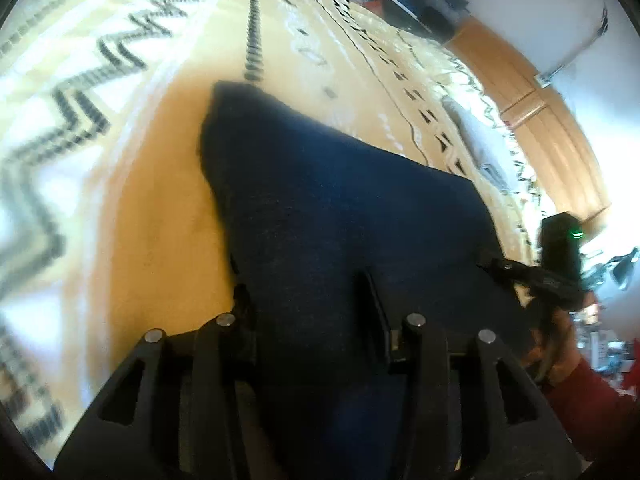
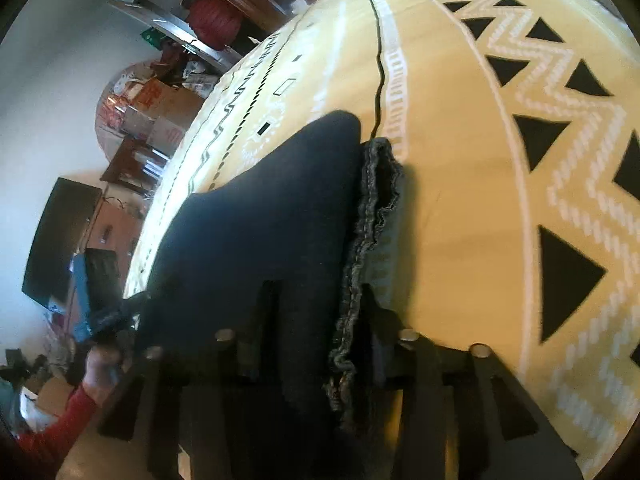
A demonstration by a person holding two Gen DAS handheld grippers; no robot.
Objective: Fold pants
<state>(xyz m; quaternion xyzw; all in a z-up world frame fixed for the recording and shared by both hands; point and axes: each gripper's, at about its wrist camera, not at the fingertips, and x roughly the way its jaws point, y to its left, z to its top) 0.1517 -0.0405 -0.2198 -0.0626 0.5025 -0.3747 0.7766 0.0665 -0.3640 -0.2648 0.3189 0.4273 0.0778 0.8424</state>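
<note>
In the left wrist view, dark navy pants [image 1: 340, 216] fill the centre and lower middle of the frame, spread over a yellow bedspread [image 1: 152, 208] patterned with white bands and black zigzags; the cloth narrows to a rounded end at upper centre and widens toward the bottom edge. The left gripper [image 1: 312, 300] is seen at the bottom of the frame with the cloth lying between its two fingers; one finger [image 1: 376, 312] stands out against the fabric at centre right, the other is half lost at the cloth's left edge — the picture is blurred, and whether the pads press the cloth cannot be told. At the right edge, the right gripper [image 1: 520, 276] is seen from outside, touching the far border of the pants, held by a hand [image 1: 560, 360] in a red sleeve [image 1: 592, 392].

In the right wrist view, the same pants [image 2: 260, 220] run from lower centre up to a rounded tip at centre, lying on the bedspread [image 2: 460, 160]; a grey stitched hem [image 2: 372, 208] runs along their right border. The right gripper [image 2: 320, 308] straddles this border, one finger [image 2: 272, 304] over the navy cloth, the other just right of the hem; the jaws stand partly apart with cloth between them, and a firm grip cannot be confirmed. At lower left, the other hand [image 2: 102, 364] and the left gripper [image 2: 120, 312] meet the cloth's left border.
</note>
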